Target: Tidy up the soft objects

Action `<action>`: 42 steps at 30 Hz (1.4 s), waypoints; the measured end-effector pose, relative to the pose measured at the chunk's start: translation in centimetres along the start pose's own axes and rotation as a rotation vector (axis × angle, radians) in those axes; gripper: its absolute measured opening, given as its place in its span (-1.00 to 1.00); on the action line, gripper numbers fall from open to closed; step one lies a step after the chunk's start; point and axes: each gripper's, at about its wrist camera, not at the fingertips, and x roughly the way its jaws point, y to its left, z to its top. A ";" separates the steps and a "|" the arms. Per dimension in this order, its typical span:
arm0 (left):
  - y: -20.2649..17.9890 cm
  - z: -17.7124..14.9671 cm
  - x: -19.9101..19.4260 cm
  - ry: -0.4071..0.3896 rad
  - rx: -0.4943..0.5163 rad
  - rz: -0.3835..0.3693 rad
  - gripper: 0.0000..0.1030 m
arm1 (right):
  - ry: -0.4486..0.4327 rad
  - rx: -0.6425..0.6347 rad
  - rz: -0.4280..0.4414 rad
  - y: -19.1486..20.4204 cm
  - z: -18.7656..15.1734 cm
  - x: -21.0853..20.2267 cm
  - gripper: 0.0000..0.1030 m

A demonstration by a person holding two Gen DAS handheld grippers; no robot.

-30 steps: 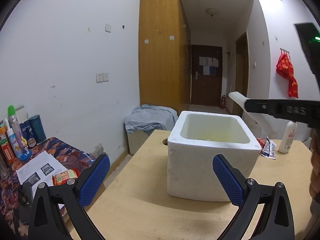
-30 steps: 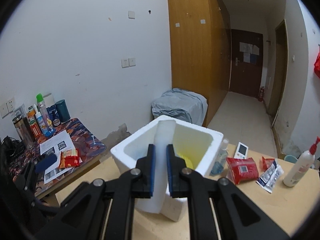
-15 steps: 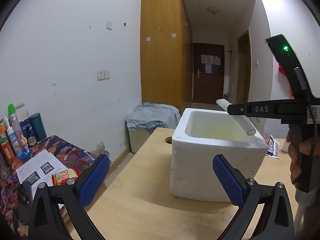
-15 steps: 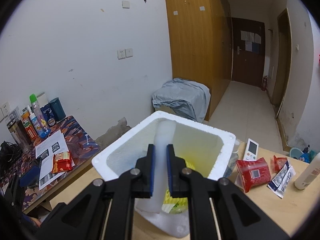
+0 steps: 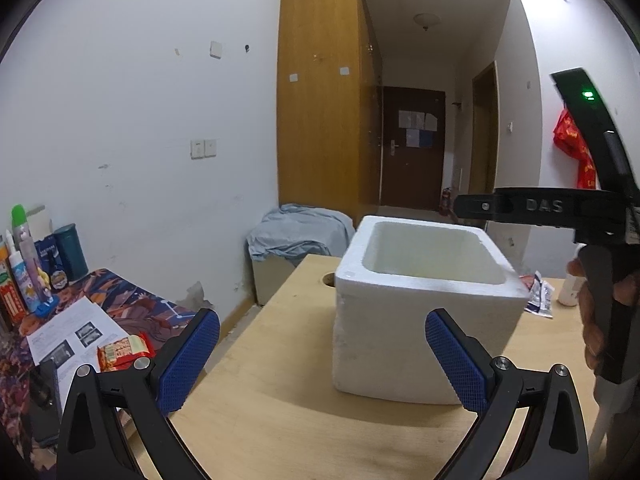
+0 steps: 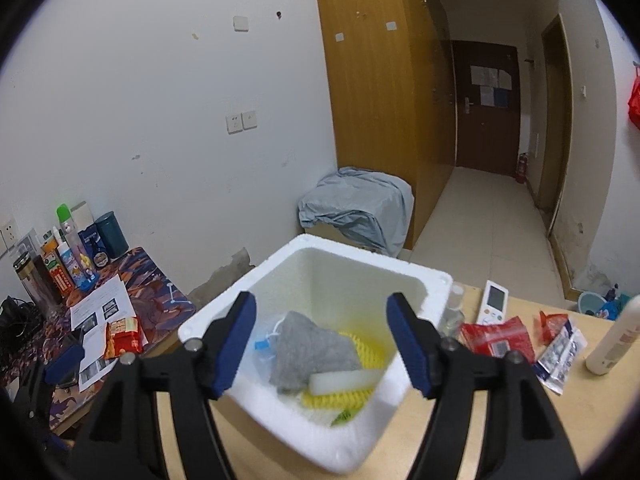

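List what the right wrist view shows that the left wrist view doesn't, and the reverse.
Only the right wrist view looks into the foam box: a gray cloth, a white foam stick and yellow netting lie inside. It also shows the remote and the open right gripper.

Only the left wrist view shows the box's outer front wall, the table hole and the open left gripper.

Both show the box, table, gray sheet and wardrobe.
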 end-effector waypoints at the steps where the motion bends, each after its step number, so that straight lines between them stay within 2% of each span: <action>1: -0.2 0.0 -0.2 0.001 0.004 -0.009 0.99 | -0.002 0.001 -0.002 0.0 -0.2 -0.5 0.39; 5: -1.1 -0.1 -1.5 -0.023 0.017 -0.040 0.99 | -0.044 0.014 -0.015 -0.3 -1.8 -4.3 0.41; 7: -1.7 -0.1 -2.3 -0.030 0.022 -0.062 0.99 | -0.077 0.030 -0.035 -0.4 -2.7 -6.4 0.55; 11: -3.0 -0.4 -4.2 -0.044 0.022 -0.105 0.99 | -0.135 0.054 -0.087 -0.8 -5.1 -11.1 0.61; 16: -4.8 -1.2 -6.7 -0.071 0.031 -0.151 0.99 | -0.206 0.060 -0.152 -0.9 -8.9 -15.9 1.00; 19: -5.5 -2.6 -8.1 -0.087 0.014 -0.176 0.99 | -0.268 0.061 -0.217 -0.9 -11.8 -18.0 1.00; 21: -6.0 -3.7 -8.6 -0.092 0.009 -0.178 0.99 | -0.267 0.076 -0.215 -1.3 -13.6 -18.4 1.00; 25: -6.6 -4.9 -9.0 -0.091 0.019 -0.162 0.99 | -0.204 0.104 -0.217 -2.0 -16.0 -17.4 1.00; 33: -6.7 -4.4 -9.4 -0.110 0.018 -0.153 0.99 | -0.214 0.110 -0.225 -2.3 -16.8 -18.3 1.00; 42: -6.5 -4.4 -9.2 -0.098 0.018 -0.148 0.99 | -0.200 0.095 -0.202 -1.9 -17.2 -18.1 1.00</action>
